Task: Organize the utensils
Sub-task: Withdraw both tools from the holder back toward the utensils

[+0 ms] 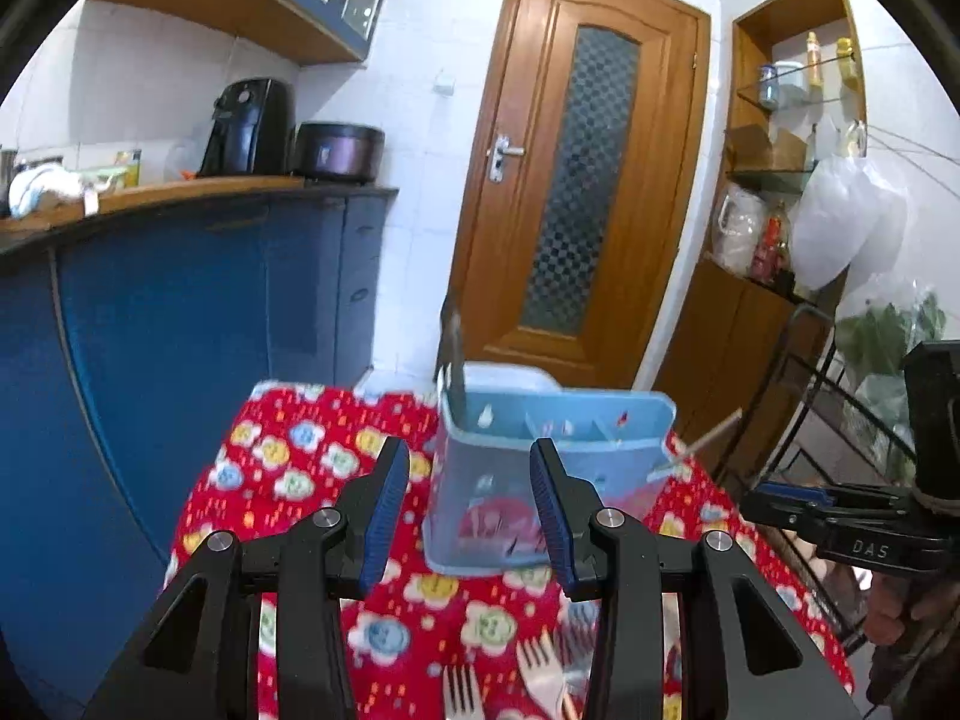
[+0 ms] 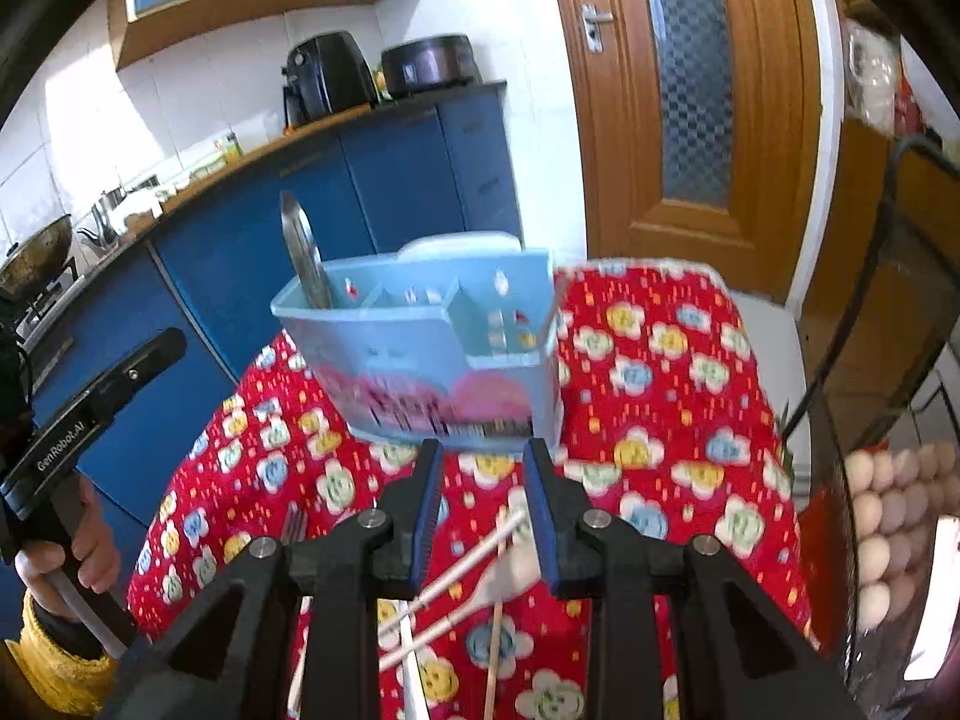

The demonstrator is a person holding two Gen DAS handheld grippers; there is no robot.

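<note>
I see the blue utensil caddy (image 2: pixel 420 354) standing on the red flowered cloth (image 2: pixel 654 372) near the table's far edge, a metal spoon (image 2: pixel 303 252) upright in its left end compartment and the other sections looking empty. Both my grippers hang over the near side with jaws apart and nothing between them, the left gripper (image 1: pixel 474 498) facing the caddy over forks (image 1: pixel 534 666), the right gripper (image 2: pixel 483 504) above chopsticks (image 2: pixel 456 570). Blue cabinets (image 1: pixel 180 324) stand left and a wooden door (image 1: pixel 576 168) behind.
</note>
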